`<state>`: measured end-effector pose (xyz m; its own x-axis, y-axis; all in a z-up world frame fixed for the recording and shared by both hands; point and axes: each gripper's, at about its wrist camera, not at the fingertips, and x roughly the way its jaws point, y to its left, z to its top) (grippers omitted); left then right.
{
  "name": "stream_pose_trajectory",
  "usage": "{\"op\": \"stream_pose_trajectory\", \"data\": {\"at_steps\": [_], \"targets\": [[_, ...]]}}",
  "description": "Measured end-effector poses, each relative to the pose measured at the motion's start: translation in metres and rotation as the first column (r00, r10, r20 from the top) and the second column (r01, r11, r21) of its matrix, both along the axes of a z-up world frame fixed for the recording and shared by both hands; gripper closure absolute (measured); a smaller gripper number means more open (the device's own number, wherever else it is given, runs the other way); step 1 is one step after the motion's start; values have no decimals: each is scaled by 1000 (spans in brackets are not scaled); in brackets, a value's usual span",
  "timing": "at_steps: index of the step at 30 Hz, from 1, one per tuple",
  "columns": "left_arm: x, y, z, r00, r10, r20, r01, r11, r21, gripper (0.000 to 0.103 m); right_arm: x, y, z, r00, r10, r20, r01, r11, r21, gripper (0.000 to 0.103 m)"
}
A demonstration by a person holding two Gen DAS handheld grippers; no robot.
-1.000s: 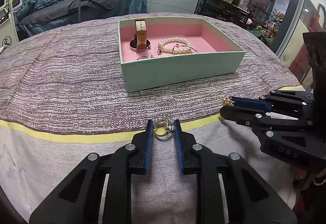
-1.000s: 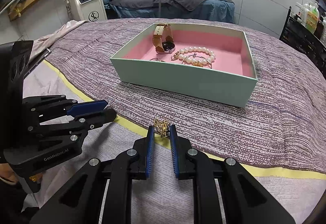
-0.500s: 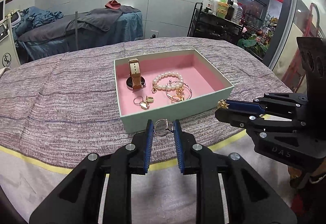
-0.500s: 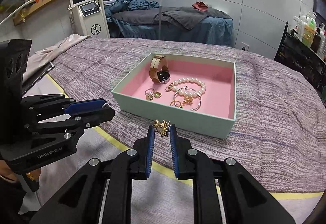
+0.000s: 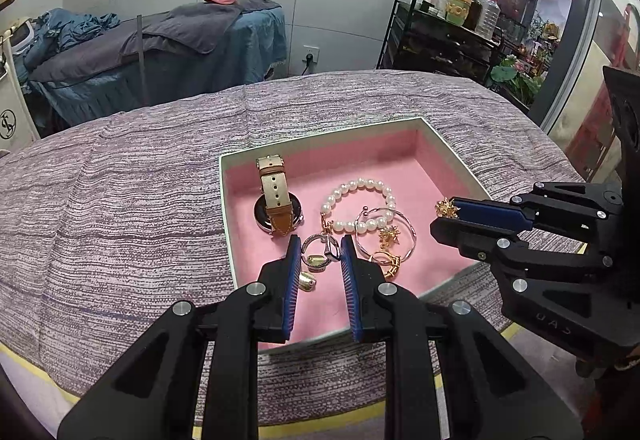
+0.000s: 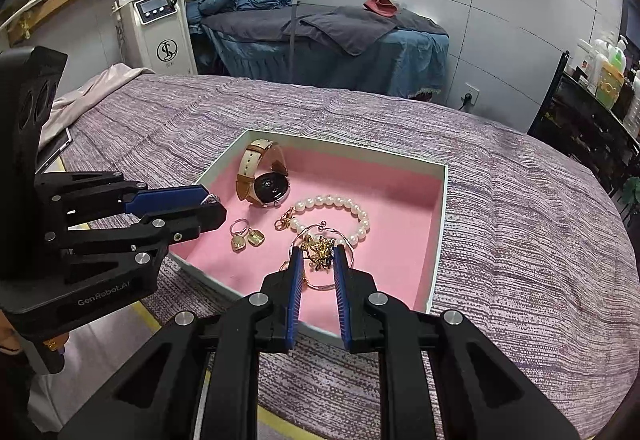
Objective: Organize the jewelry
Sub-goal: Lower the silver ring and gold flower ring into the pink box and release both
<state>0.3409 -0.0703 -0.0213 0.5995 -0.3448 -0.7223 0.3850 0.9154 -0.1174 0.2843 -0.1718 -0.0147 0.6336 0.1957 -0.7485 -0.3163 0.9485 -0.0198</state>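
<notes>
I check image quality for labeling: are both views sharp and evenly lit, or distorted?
Left wrist view: sharp at the silver ring, strong fisheye bending, dark corners. Right wrist view: the same bending, gold piece sharp, soft even light on the box.

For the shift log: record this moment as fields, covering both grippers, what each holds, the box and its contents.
left gripper: shut on silver ring, above box
right gripper: shut on gold charm, above box
box: open, pink-lined, on striped bedcover
in box: watch, pearl bracelet, bangle, gold earrings
</notes>
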Motion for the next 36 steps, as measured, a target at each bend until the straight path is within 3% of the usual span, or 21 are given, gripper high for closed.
{"op": "stream_pose_trajectory", "data": {"at_steps": [16, 26, 34, 36], "targets": [[31, -16, -34, 997, -6, -80, 12, 997, 73, 82, 38, 7, -31, 995, -9, -99, 3, 998, -63, 88], [30, -16, -34, 998, -11, -58, 16, 995, 96, 81, 38, 10, -32, 997, 6, -76, -13, 996, -94, 87], [17, -10, -14, 1000, 6, 15, -8, 996, 90, 54, 24, 13, -18, 1000, 14, -4, -15, 992, -123, 78], [9, -6, -5, 997, 25, 69, -33, 993, 112, 35, 18, 9, -10, 1000, 5, 28, -1, 992, -123, 69]]}}
